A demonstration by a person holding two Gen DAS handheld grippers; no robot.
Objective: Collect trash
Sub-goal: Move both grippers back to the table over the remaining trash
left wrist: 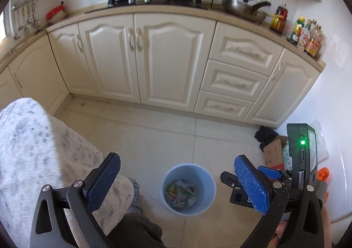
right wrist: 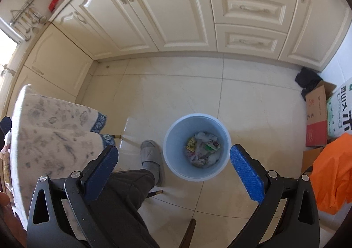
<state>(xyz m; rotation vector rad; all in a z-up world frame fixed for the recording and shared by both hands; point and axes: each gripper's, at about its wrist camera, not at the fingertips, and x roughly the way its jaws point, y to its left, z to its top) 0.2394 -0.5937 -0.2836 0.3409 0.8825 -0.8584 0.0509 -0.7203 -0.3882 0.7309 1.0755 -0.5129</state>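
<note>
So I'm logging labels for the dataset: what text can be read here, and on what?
"大米" in large characters, cut off by the frame edge: white sack at the right.
Brown box: print too small to read.
Wrappers in the bin: too blurred.
Bottles on the counter: labels too blurred.

Pale tiled floor [right wrist: 176, 85]; on it a blue bin [right wrist: 173, 155] holding wrappers, cardboard boxes [right wrist: 316, 120] by the wall, a dark cloth [right wrist: 307, 79], a grey slipper [right wrist: 151, 160].
</note>
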